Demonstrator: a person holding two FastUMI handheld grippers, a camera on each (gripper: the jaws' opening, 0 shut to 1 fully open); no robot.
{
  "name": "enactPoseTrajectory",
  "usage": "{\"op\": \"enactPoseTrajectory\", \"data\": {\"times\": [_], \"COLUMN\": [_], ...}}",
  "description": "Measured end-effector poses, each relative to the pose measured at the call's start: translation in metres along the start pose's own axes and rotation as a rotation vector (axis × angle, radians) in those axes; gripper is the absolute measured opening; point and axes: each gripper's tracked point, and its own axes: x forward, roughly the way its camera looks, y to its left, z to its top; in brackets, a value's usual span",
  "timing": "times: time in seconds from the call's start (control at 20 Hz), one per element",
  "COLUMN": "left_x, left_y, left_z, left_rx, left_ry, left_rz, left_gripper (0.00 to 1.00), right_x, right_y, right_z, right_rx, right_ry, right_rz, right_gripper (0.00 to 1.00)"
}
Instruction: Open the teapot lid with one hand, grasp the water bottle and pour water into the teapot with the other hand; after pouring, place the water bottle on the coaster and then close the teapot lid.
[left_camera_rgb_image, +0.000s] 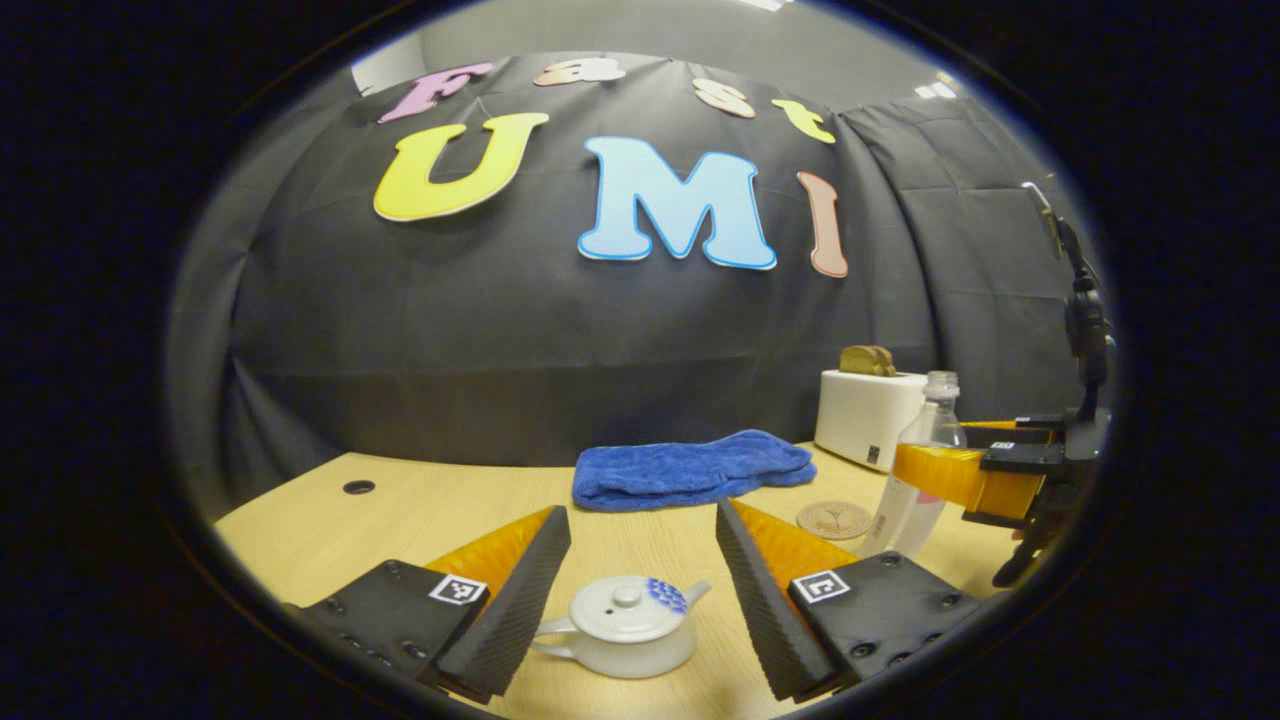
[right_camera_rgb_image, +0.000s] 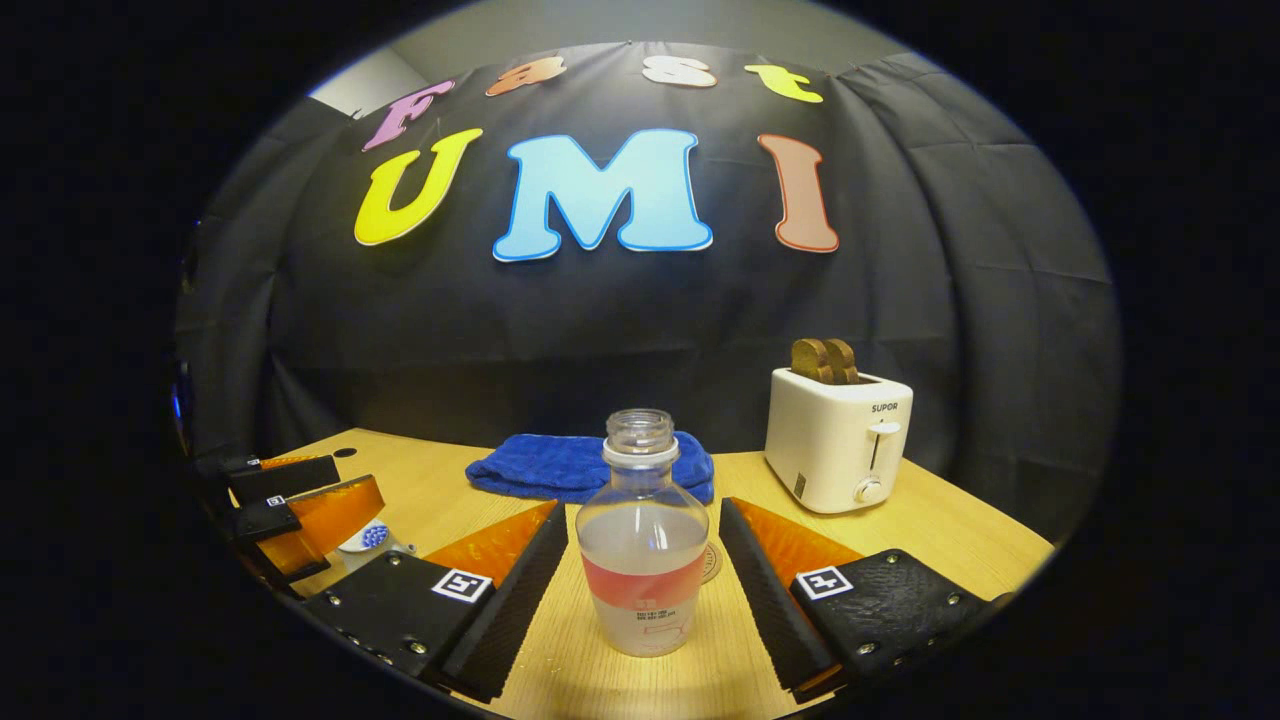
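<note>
You are at the very start of the task, as far as one can judge: nothing is done yet. The teapot (left_camera_rgb_image: 625, 625) stands on the surface (left_camera_rgb_image: 400, 510) with its lid (left_camera_rgb_image: 628, 602) closed on it, and your left claw (left_camera_rgb_image: 640, 590) is spread wide, with the teapot sitting between its two fingers but not touched by them. The water bottle (right_camera_rgb_image: 642, 540) stands upright on the surface to the right of the teapot, with no cap on its neck and partly filled with water. Your right claw (right_camera_rgb_image: 640, 590) is also spread, one finger on each side of the bottle, and I judge that neither finger presses on it yet. The coaster (left_camera_rgb_image: 834, 519) lies bare just beside the bottle, on the side toward the teapot, and in the right gripper view it is mostly hidden behind the bottle. Behind the teapot lies a blue cloth (left_camera_rgb_image: 690, 470), and farther right a white toaster (right_camera_rgb_image: 838, 440) with bread in it. Everything is left to do: lift the lid, grasp the bottle, pour, set the bottle on the coaster, and close the lid.
</note>
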Motion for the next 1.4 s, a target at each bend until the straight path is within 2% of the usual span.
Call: {"op": "enactPoseTrajectory", "data": {"times": [0.5,0.8,0.9,0.95,1.1,1.2,1.25,1.3,1.35,1.4], "left_x": [0.009,0.005,0.006,0.007,0.006,0.005,0.005,0.004,0.004,0.004], "left_y": [0.001,0.005,0.005,0.005,0.006,0.008,0.007,0.006,0.005,0.005], "left_z": [-0.028,-0.028,-0.028,-0.028,-0.030,-0.031,-0.032,-0.031,-0.032,-0.032], "left_rx": [-0.051,-0.044,-0.049,-0.048,-0.037,-0.028,-0.025,-0.025,-0.024,-0.023], "left_ry": [0.058,0.065,0.064,0.065,0.074,0.082,0.086,0.087,0.089,0.090], "left_rz": [-0.022,-0.010,-0.014,-0.015,-0.009,0.002,0.002,-0.002,-0.005,-0.006], "left_gripper": [0.94,0.93,0.80,0.70,0.65,0.47,0.41,0.40,0.48,0.41], "right_x": [0.010,0.013,0.013,0.014,0.014,0.014,0.014,0.013,0.014,0.014], "right_y": [-0.006,-0.006,-0.004,-0.003,-0.001,-0.001,-0.001,-0.002,-0.001,-0.001], "right_z": [-0.019,-0.032,-0.036,-0.038,-0.043,-0.046,-0.049,-0.049,-0.051,-0.052], "right_rx": [-0.034,0.028,0.026,0.018,0.003,-0.001,-0.002,-0.001,0.000,0.002], "right_ry": [0.047,0.097,0.108,0.111,0.122,0.131,0.135,0.139,0.144,0.151], "right_rz": [-0.002,0.023,0.027,0.026,0.026,0.023,0.023,0.022,0.024,0.026], "right_gripper": [0.95,0.95,0.95,0.95,0.95,0.95,0.95,0.95,0.95,0.95]}}
